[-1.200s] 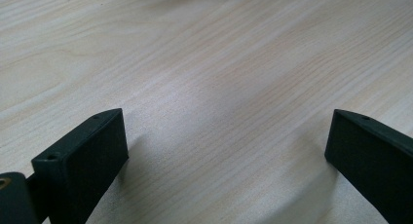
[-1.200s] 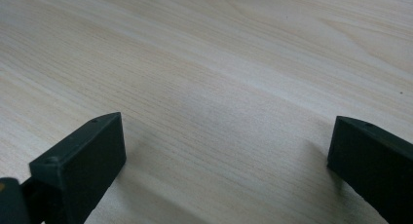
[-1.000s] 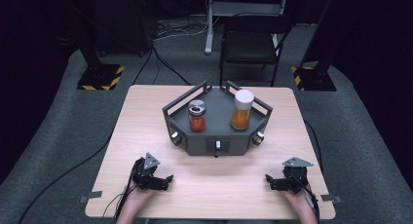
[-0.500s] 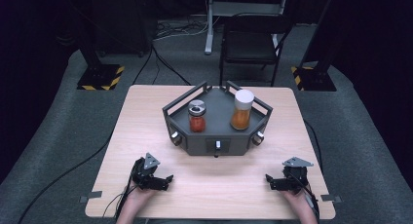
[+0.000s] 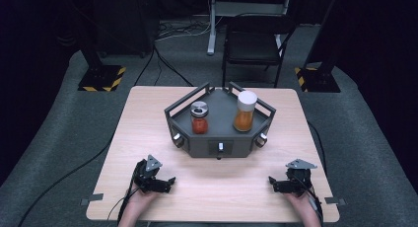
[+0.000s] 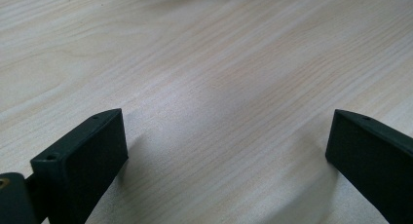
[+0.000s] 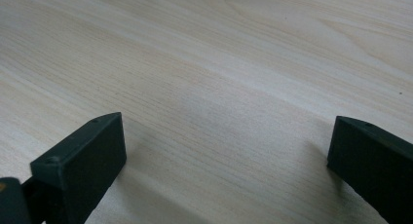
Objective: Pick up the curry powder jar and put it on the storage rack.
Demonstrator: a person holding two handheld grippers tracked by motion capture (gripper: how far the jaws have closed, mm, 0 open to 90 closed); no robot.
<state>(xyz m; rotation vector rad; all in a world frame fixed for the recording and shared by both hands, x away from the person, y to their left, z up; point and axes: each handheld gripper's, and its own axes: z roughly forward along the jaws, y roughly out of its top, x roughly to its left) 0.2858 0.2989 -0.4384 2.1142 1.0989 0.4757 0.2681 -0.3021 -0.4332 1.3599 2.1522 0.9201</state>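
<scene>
Resting on the table [image 5: 212,197], both tongs [image 5: 170,181] [image 5: 270,179] gape wide.

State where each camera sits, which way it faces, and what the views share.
High view: above the near table edge, looking forward and down at the tray; both hands, left gripper and right gripper show.
Left gripper view: low over the table, its jaws wide apart.
Right gripper view: the same, jaws wide apart.
Shared: the wooden tabletop.

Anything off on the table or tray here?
Nothing stands out. Both jars, the red one and the orange one, stand upright in the tray. Left tool and right tool sit open on bare table.
</scene>
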